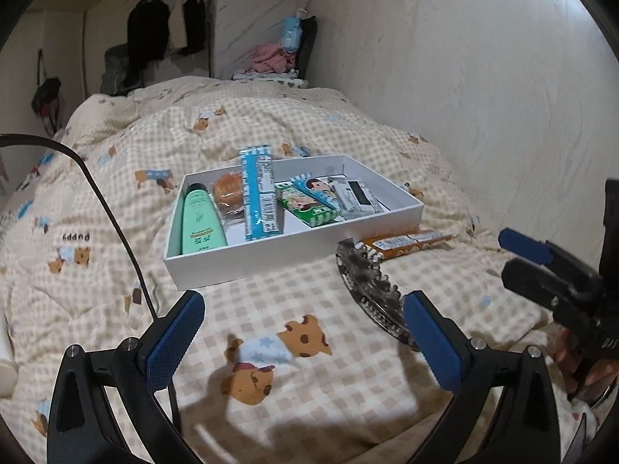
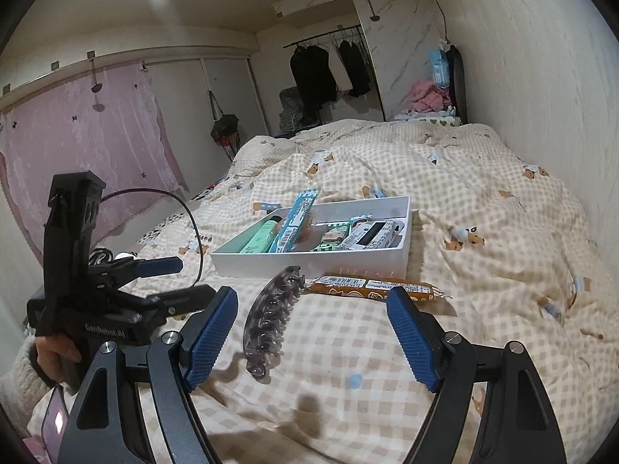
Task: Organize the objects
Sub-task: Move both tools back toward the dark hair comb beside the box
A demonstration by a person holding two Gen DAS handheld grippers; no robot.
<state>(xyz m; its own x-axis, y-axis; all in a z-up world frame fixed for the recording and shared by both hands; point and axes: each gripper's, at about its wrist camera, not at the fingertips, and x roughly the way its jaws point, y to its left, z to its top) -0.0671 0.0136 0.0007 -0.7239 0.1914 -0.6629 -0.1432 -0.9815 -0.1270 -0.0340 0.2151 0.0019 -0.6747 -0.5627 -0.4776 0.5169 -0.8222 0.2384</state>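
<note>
**Both grippers empty, two items outside the box**

You held the left gripper (image 1: 303,332) wide open over the checked quilt (image 1: 294,386), nothing between its pads. Your right gripper (image 2: 311,334) was spread just as wide and gripped nothing either. The white box (image 2: 309,261) sat on the quilt, holding the green tube (image 1: 199,222), the long blue packet (image 1: 258,193) and other snack packs. The hair claw (image 2: 271,319) lay on the quilt just in front of the box, and the orange snack bar (image 2: 377,287) lay along the box's near wall.
</note>
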